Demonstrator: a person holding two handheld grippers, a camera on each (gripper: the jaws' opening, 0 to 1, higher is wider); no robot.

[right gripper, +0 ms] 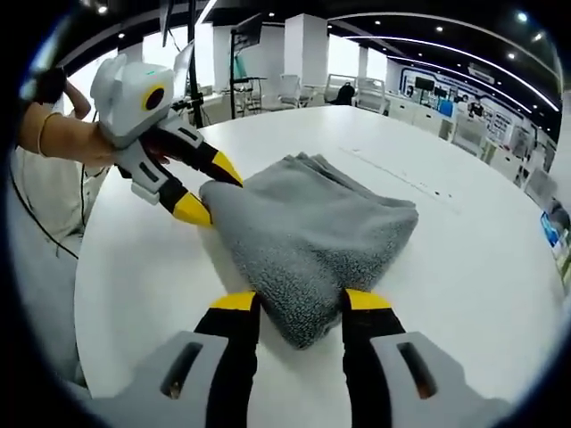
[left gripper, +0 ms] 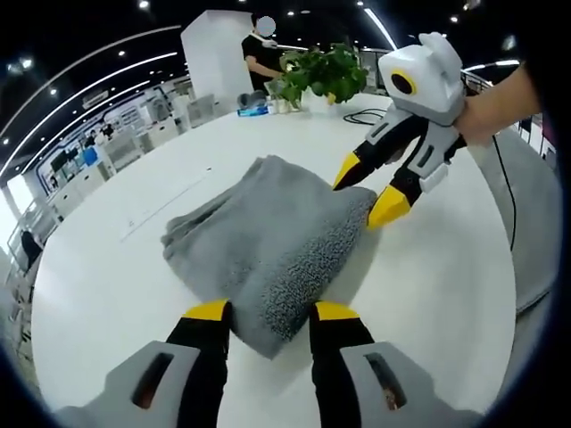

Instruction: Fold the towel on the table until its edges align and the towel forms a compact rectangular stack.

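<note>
Grey towel (left gripper: pixel 268 250) lies mid-counter (left gripper: pixel 446 285), folded to thick bundle, edges uneven.

Left claw (left gripper: pixel 269 312) spread, straddling towel corner at 6 o'clock — not pinching. Right claw (right gripper: pixel 296 305) likewise spread around opposite corner; in left gripper view it sits at 2 o'clock of towel.

Risk: uneven pull from two corners could skew layers, or one claw grabs top layer only — stack opens.

No readable writing or brand.

Round white table (left gripper: pixel 446 294), smooth glossy top. Folded grey terry-cloth towel (left gripper: pixel 268 241) lies mid-table in a thick rumpled stack. Far edge: green leafy potted plant (left gripper: pixel 323 73), small blue object (left gripper: pixel 252 111) beside it. Thin black cable (left gripper: pixel 364 114) trails near the plant.
</note>
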